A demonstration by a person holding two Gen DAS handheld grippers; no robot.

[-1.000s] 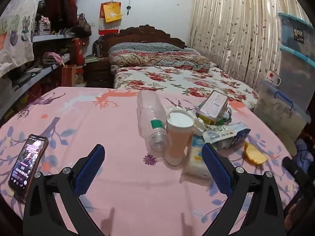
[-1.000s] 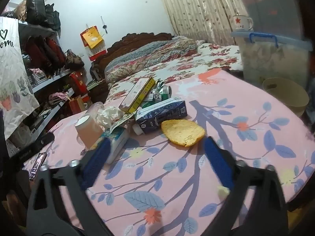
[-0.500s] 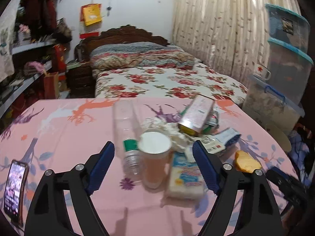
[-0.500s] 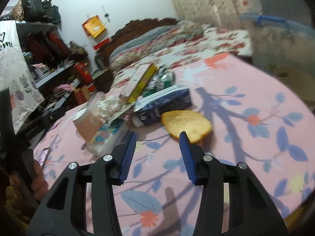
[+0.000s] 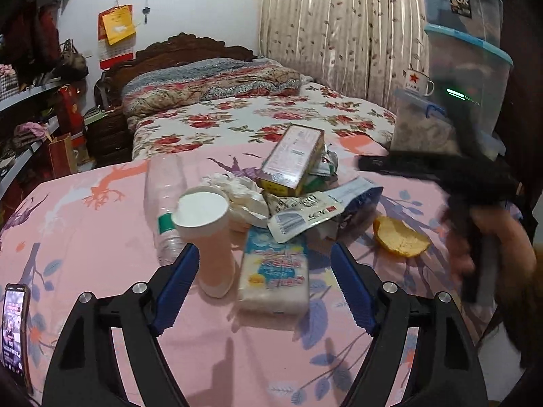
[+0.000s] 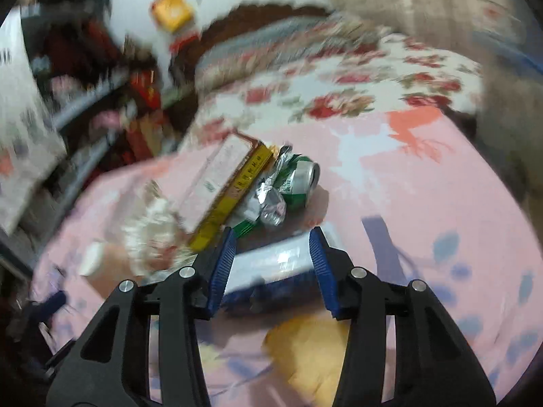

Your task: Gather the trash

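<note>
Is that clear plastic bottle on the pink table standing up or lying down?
Lying down. The plastic bottle rests on its side on the table, neck toward the camera, just left of the paper cup.

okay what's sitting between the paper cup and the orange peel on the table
In the left wrist view, between the paper cup and the orange peel lie a tissue pack and a flat white wrapper overlapping its far end.

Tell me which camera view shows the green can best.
The right wrist view. There the green can lies on its side beside the yellow box, its top and label visible despite some blur. In the left wrist view, that box hides almost all of it.
</note>
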